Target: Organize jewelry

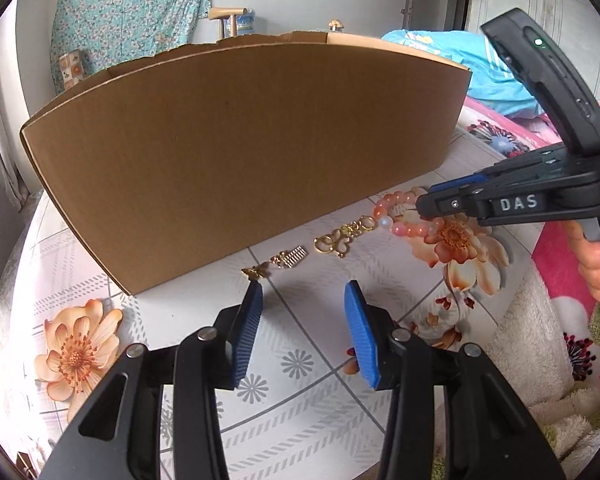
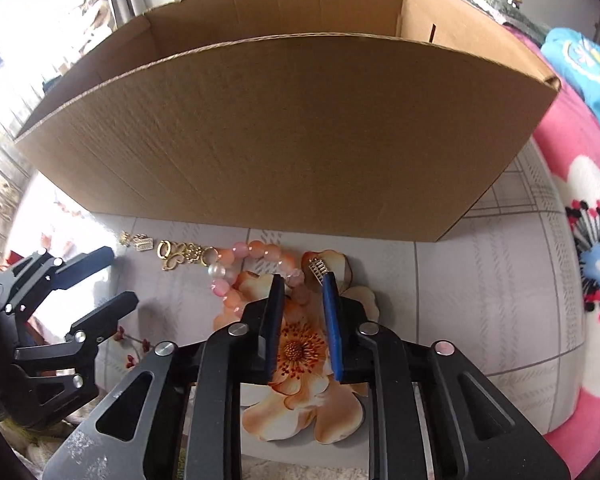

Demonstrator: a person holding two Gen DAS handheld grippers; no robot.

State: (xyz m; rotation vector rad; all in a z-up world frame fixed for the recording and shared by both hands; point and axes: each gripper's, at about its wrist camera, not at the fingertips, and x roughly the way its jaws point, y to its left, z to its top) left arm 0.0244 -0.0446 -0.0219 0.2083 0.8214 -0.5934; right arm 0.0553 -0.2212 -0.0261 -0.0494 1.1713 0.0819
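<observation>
A pink bead bracelet (image 1: 400, 216) (image 2: 236, 276) with gold charms (image 1: 340, 240) (image 2: 180, 256) lies on the floral tablecloth in front of a cardboard box (image 1: 240, 148) (image 2: 284, 132). Small gold pieces, a butterfly (image 1: 256, 271) and a comb-like piece (image 1: 294, 258) (image 2: 142, 243), lie to its left. Another small comb-like piece (image 2: 318, 270) lies by the right gripper's right fingertip. My left gripper (image 1: 303, 296) is open, just short of the gold pieces. My right gripper (image 2: 303, 286) (image 1: 424, 204) is open over the bracelet.
The box stands open-topped across the back of the table. A pink flowered blanket (image 2: 588, 240) and a blue cloth (image 1: 472, 68) lie to the right. A fluffy cream towel (image 1: 540, 340) lies at the table's right edge.
</observation>
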